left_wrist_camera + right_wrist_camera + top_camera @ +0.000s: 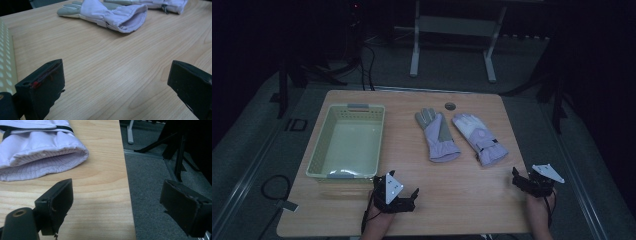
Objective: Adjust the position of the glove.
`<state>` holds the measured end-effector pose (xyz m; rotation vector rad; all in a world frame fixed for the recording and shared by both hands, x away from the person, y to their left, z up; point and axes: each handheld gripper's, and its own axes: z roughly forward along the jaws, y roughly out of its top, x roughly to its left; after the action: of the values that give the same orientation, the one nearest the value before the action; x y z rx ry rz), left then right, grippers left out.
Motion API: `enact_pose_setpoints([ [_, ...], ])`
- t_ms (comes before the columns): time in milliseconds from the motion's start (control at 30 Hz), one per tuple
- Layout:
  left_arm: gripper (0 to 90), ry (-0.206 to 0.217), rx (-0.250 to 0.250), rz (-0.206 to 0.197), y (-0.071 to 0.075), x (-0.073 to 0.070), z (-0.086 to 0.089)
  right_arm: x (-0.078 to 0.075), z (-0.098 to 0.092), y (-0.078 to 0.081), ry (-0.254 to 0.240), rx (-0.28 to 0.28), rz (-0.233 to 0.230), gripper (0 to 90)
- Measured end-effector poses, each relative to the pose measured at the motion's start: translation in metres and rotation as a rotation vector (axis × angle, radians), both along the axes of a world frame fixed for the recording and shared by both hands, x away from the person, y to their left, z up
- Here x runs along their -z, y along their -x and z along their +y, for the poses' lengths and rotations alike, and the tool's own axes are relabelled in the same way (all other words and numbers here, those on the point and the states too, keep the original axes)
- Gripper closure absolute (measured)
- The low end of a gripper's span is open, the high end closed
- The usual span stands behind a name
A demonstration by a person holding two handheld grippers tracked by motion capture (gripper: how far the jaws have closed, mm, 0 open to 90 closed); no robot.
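Setting: dim room, grey floor, a metal frame beyond a wooden desk (452, 190).
Basket: pale perforated basket (346, 142) on the desk's left half, nothing visible inside it.
Gloves: two lilac gloves lie flat at centre right, cuffs toward the person. Left glove (437, 135) grey palm up; right glove (479, 139) just beside it, apart, with a dark strap near the cuff.
Other item: small round dark object (450, 105) near the far edge, identity unclear.
Left tool (404, 200): near the front edge, just beside the basket's near corner; jaws wide apart, holding nothing. In the left gripper view the left glove's open cuff (130, 21) lies ahead, well apart.
Right tool (524, 181): at the desk's right edge; jaws spread wide, empty, one jaw over the floor. The right glove's cuff (42, 157) is near.
Step judged: reach and grasp a glove, probably for the basket.
Advice: come in low along the desk, close on the thick padded cuff rather than the thin fingers, and lift before carrying so the glove does not drag its neighbour.
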<state>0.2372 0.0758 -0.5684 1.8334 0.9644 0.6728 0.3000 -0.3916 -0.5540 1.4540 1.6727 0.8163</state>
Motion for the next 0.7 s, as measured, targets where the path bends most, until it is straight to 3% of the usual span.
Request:
enact_pose_setpoints([
  [367, 1.1, -0.018, -0.005, 0.002, 0.0, 0.0, -0.002, 0.0, -0.002, 0.0, -0.006, 0.026, 0.008, 11.1],
  [467, 1.1, -0.017, -0.001, -0.001, 0.0, 0.0, -0.002, -0.002, -0.003, -0.003, -0.005, 0.053, 0.037, 10.9],
  [500, 1.1, -0.019, 0.002, 0.0, 0.0, 0.0, -0.002, -0.007, -0.005, -0.003, -0.029, 0.05, 0.05, 10.9],
  [700, 1.1, -0.018, 0.005, 0.004, 0.0, 0.0, -0.001, -0.03, -0.008, -0.003, -0.054, 0.053, 0.034, 10.6],
])
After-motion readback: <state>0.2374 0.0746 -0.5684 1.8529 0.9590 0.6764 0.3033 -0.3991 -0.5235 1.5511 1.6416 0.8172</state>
